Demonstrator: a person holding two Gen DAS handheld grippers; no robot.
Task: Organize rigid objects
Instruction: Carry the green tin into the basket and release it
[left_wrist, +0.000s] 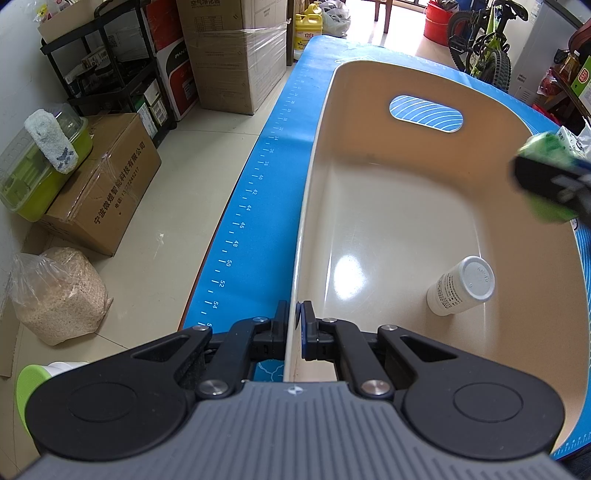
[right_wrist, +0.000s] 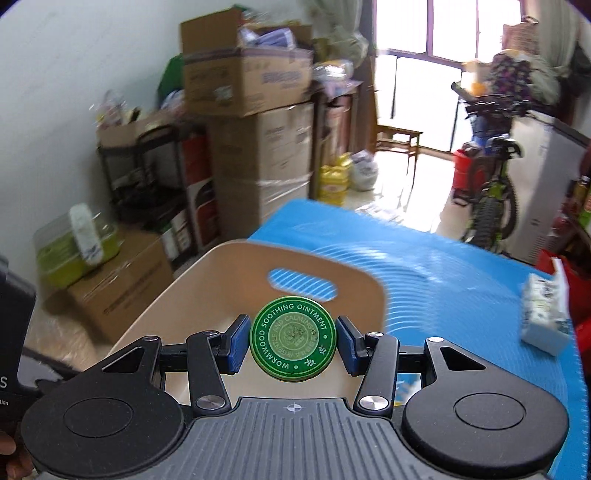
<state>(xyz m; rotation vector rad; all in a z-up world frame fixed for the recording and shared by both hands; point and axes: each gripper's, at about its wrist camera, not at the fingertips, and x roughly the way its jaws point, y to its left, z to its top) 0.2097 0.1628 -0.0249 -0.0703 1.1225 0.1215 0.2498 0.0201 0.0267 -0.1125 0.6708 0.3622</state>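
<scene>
1. Beige bin (left_wrist: 388, 221): glossy smooth plastic
2. Green ointment tin (right_wrist: 292, 339): printed metal-looking lid, slightly worn
3. White bottle (left_wrist: 460, 286): matt plastic, paper label
4. Blue mat (left_wrist: 255, 206): matt

Bright window (right_wrist: 413, 74) backlight, glare inside bin (left_wrist: 347, 269), right view motion-blurred, fisheye-curved edges

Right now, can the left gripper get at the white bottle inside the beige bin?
Probably not as it is: the left gripper has its jaws clamped on the bin's rim. The white bottle lies uncovered on the bin floor, so once it lets go the way looks free.
</scene>
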